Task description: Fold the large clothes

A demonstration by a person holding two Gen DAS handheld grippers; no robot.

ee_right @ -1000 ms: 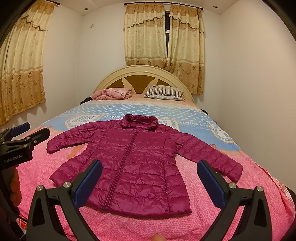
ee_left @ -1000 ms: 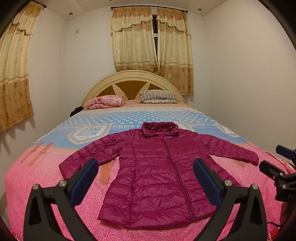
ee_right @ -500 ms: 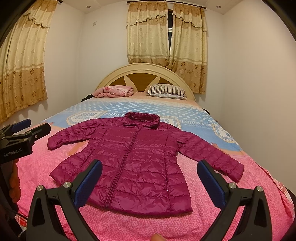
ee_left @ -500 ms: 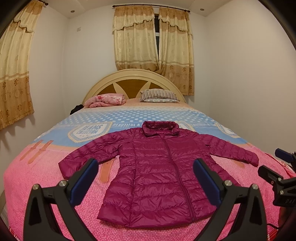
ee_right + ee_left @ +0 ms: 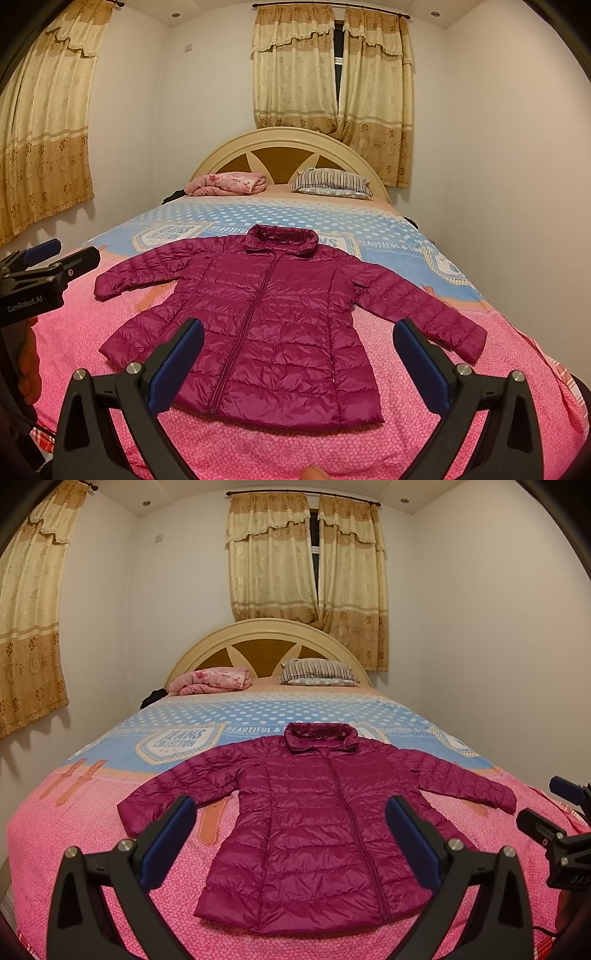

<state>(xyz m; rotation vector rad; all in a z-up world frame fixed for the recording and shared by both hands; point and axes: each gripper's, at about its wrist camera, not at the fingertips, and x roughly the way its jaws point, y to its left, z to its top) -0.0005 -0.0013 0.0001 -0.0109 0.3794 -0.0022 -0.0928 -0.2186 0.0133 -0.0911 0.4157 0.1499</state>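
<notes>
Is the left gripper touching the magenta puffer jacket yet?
Apart. The right wrist view shows the left gripper open, off beyond the cuff, with bare bedspread between it and the jacket.

White walls, recessed ceiling lights, gold curtains (image 5: pixel 306 554) over window, arched wooden headboard (image 5: pixel 266 642), bed (image 5: pixel 74 812) centred.

striped pillow (image 5: pixel 318 671), pink blanket (image 5: pixel 212 679), curtains (image 5: pixel 306 554).

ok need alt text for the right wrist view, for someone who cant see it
A magenta puffer jacket lies flat, zipped, sleeves spread, on a pink and blue bedspread, seen between the open fingers of the right gripper. The left gripper, also open, shows at the left edge, above the bed. A striped pillow and folded pink blanket sit by the headboard.
</notes>
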